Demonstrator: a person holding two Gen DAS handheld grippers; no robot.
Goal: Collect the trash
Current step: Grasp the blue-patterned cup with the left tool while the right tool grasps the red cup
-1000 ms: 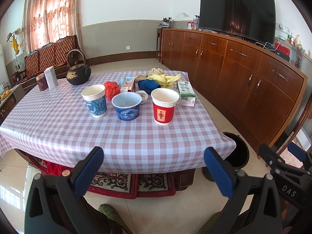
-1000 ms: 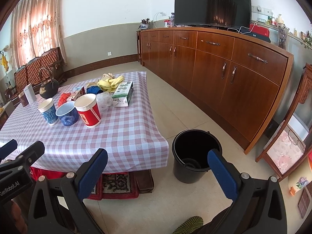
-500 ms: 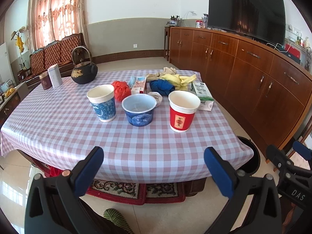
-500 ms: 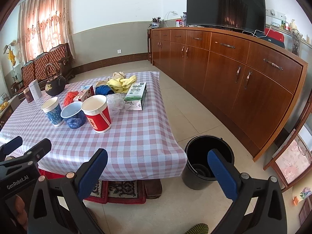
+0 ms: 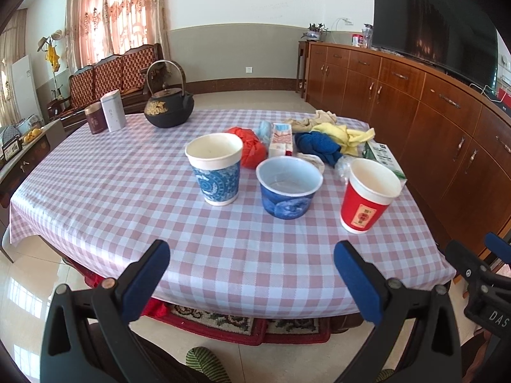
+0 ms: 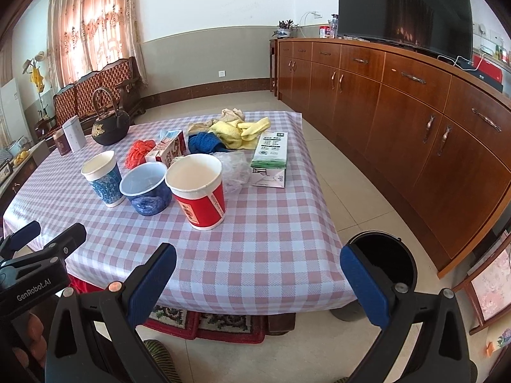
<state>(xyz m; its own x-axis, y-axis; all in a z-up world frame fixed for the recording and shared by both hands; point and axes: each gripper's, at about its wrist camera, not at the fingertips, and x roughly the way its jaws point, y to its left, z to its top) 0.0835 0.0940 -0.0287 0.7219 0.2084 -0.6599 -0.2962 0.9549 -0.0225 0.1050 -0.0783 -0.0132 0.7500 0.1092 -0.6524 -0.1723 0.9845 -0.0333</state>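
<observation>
— Three paper cups stand in a row near the front of the checked table (image 5: 127,198), right?

— Yes: a blue-patterned cup (image 5: 214,169) on the left, a squat blue bowl-cup (image 5: 289,187) in the middle and a red cup (image 5: 367,196) on the right (all upright and open-topped). Behind them lie a red wad (image 5: 252,150), a small carton (image 5: 281,140), a blue cloth (image 5: 319,146), a yellow cloth (image 5: 345,134), crumpled clear plastic (image 6: 234,169) and a green-and-white box (image 6: 271,159).

— And the tongs?

— Both sets are spread wide and hold nothing. The left gripper (image 5: 252,274) hangs over the table's near edge, short of the cups. The right gripper (image 6: 258,277) sits at the near right corner, its right finger in front of the black bin (image 6: 386,265) on the floor just beside the table.

— Anything else on the table?

— A black kettle (image 5: 169,108) and two tins (image 5: 107,116) at the far left, well apart from the litter.
</observation>
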